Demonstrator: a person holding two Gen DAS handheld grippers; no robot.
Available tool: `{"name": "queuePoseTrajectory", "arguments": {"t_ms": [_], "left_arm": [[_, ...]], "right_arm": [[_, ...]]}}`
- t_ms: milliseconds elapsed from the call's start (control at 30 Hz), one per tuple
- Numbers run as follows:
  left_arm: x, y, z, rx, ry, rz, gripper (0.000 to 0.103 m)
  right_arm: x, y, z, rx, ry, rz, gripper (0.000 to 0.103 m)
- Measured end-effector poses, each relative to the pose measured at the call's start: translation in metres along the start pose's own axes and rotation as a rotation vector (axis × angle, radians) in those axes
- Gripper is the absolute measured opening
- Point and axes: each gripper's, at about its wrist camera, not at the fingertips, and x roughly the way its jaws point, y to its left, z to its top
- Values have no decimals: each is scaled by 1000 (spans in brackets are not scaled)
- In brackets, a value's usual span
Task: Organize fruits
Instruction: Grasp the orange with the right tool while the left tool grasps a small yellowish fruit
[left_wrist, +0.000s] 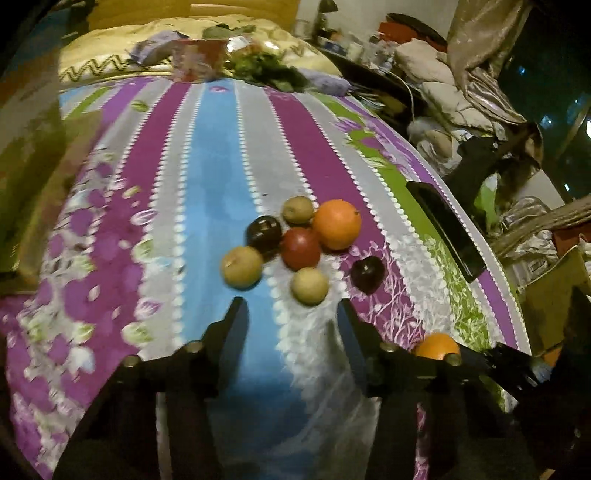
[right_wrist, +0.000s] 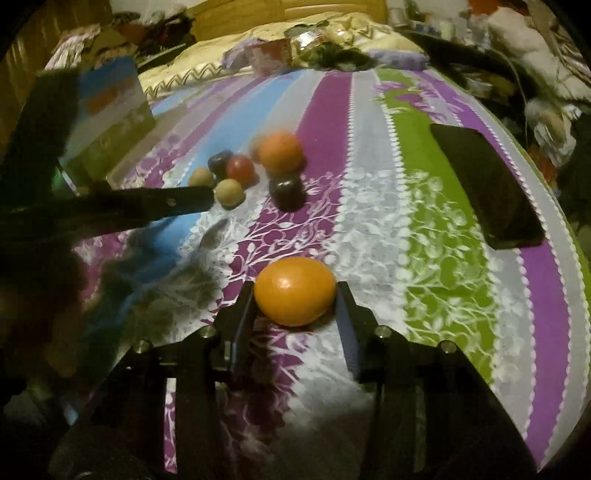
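Right gripper, fingers closed against both sides of a smooth round orange resting on the striped purple, blue, grey and green floral bedspread. Left gripper, fingers spread wide and holding nothing, faces a touching cluster of 6 fruits led by a larger orange; 1 dark plum lies just beside it. A black rectangular phone lies near the bed edge.

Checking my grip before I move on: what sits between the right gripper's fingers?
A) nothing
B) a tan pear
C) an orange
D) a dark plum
C: in the right wrist view the orange sits between the two fingers of the right gripper, which close against its sides, while the left gripper is open and empty short of the fruit cluster.
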Motion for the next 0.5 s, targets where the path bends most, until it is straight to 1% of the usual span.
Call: {"name": "queuePoseTrajectory", "arguments": {"t_ms": [67, 100, 200, 333, 433, 467, 500], "left_arm": [[7, -5, 3, 11, 6, -11, 40], [10, -5, 3, 14, 10, -12, 39], [19, -3, 4, 7, 14, -6, 39], [25, 0, 7, -6, -1, 1, 39], [29, -5, 9, 23, 0, 16, 39], [29, -6, 9, 36, 0, 27, 35], [30, -8, 9, 49, 1, 36, 25]], "right_arm": [[-8, -4, -2, 21, -12, 5, 43], [-10, -5, -1, 31, -17, 7, 43], [-14, -5, 0, 57, -24, 13, 43], [-12, -3, 6, 66, -28, 20, 43], [-13, -5, 5, 74, -29, 22, 43], [-13, -6, 7, 77, -31, 20, 43], [-13, -8, 8, 81, -35, 19, 43]]}}
